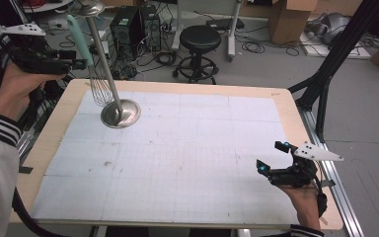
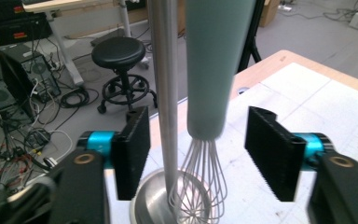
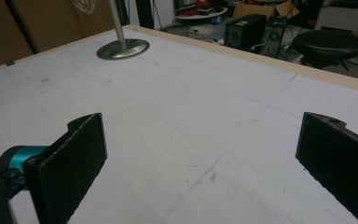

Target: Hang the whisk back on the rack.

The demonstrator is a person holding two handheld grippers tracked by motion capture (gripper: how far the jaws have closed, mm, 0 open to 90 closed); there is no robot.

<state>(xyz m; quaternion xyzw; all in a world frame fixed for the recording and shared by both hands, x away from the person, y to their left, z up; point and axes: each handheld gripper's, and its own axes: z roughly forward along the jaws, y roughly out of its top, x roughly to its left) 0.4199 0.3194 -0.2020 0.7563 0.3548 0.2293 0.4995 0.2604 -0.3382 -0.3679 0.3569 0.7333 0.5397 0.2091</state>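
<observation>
Cluttered workshop floor surrounds a white-gridded desk [image 1: 177,163]. Near its far left corner stands a steel stand [image 1: 113,89], with a teal-handled whisk [image 2: 209,93] hanging beside its pole. Left hand-held gripper [image 2: 198,154] brackets the whisk handle, pads apart, untouching. Right hand-held gripper [image 3: 200,163] gapes, holding nothing, near the right edge.

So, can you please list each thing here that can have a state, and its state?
Whisk: hanging upright beside the stand's pole, wires down, between open jaws, pads not touching it.
Stand: upright on the table.
Left gripper: open.
Right gripper: open, empty, over the mat.
</observation>
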